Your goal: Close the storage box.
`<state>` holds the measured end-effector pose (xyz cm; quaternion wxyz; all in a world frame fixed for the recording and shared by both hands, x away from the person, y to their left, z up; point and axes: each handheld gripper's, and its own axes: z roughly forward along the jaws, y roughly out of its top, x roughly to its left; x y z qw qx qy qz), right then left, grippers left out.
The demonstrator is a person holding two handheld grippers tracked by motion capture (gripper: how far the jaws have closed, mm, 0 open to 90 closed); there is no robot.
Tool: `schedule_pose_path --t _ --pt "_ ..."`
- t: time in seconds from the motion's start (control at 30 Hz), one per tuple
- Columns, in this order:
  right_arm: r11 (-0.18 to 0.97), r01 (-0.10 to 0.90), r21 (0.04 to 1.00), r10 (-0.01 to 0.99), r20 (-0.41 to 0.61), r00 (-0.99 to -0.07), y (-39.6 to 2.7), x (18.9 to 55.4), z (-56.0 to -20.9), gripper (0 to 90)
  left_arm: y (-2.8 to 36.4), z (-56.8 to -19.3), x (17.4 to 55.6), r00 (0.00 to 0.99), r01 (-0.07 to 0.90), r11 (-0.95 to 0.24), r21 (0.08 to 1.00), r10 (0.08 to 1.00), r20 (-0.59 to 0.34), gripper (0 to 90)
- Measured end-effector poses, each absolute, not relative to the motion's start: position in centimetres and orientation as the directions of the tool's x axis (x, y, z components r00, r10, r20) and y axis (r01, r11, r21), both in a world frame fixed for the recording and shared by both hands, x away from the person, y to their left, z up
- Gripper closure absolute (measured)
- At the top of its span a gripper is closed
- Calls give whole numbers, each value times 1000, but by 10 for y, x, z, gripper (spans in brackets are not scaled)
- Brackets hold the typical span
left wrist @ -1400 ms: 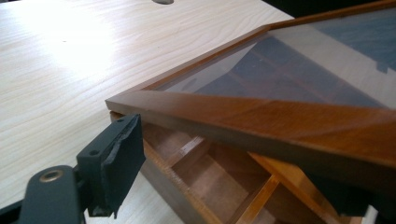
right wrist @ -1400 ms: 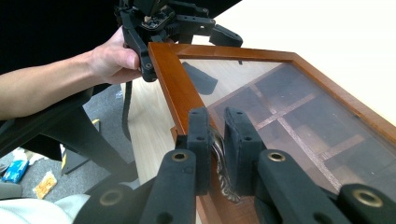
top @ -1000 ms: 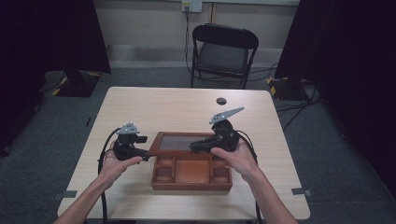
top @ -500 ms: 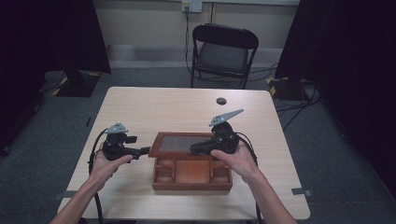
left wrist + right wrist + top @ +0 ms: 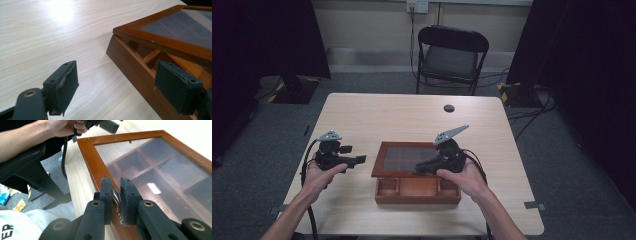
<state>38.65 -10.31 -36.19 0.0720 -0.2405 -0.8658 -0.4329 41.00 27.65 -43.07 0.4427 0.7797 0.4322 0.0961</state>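
Dark curtains and a black folding chair [image 5: 452,55] are standing behind the pale wooden worktop [image 5: 377,115], where a person is working with two handheld grippers. Near the front edge, a brown wooden compartment box [image 5: 417,190] with a glass-paned hinged lid [image 5: 404,157] is lying, and its lid is being lifted.

The right gripper [image 5: 116,192] is pinching the small twisted metal handle [image 5: 117,200] on the front rail of the lid; its jaws are closed tight on this handle. In the high view the right gripper [image 5: 424,167] is reaching over the box from the right, and the lid is standing partly raised, with the front compartments showing below it.

The left gripper [image 5: 117,85] is hovering with its jaws wide apart and nothing between them. The corner of the box is lying just ahead of them, nearer to the right-hand jaw, and bare worktop is lying under the other jaw. In the high view the left gripper [image 5: 357,160] is waiting just beside the left edge of the lid, not touching it.

To do this step well, I think the right hand should be swinging the lid in an arc around the back hinge, not pulling it straight up, so the thin handle is not slipping out. The left jaws should be ready to steady the base or support the lid's free edge.

A small dark round object [image 5: 449,108] is lying well beyond the box.
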Motion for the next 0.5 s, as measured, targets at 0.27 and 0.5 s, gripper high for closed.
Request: schedule_pose_path --t 0.27,0.5 --pt "539 471 698 348 325 -879 -100 378 -381 812 271 -432 410 625 580 -280 765 756 -196 189" --pt "538 461 706 351 309 -884 -99 376 -381 812 273 -434 413 612 589 -271 761 764 -202 189"
